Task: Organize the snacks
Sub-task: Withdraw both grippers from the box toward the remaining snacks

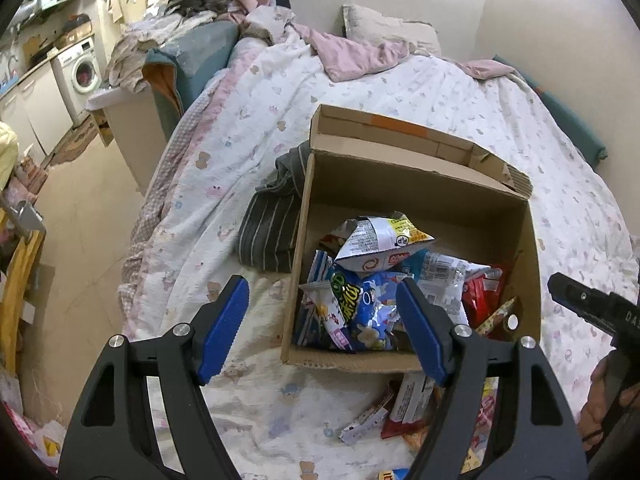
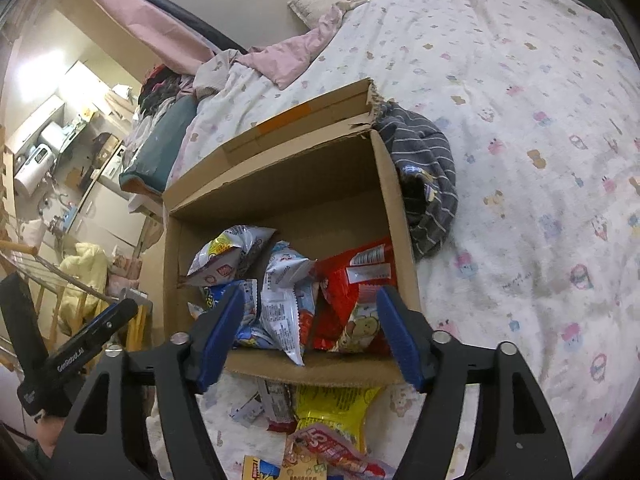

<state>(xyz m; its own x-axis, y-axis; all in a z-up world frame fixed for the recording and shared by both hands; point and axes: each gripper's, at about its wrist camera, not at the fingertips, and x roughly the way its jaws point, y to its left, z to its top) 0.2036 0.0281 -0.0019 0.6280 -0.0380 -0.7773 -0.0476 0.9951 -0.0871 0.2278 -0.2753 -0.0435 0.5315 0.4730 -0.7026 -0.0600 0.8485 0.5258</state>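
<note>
An open cardboard box point(image 1: 416, 188) stands on the bed and holds several snack bags: a blue one point(image 1: 360, 304), a white one point(image 1: 380, 244) and a red one point(image 1: 484, 296). It also shows in the right wrist view point(image 2: 280, 184), with a red bag point(image 2: 360, 280) and a white-blue bag point(image 2: 280, 292) inside. More snack packets point(image 1: 404, 404) lie on the sheet in front of the box, among them a yellow bag point(image 2: 332, 404). My left gripper point(image 1: 324, 320) is open and empty above the box's near left corner. My right gripper point(image 2: 312, 328) is open and empty above the box's near edge.
A grey striped garment point(image 1: 272, 224) lies against the box's side, also in the right wrist view point(image 2: 428, 176). The bed sheet point(image 2: 520, 120) spreads around. A pillow point(image 1: 384, 28) and pink blanket lie at the head. The floor point(image 1: 80, 216) and a washing machine point(image 1: 82, 70) are left of the bed.
</note>
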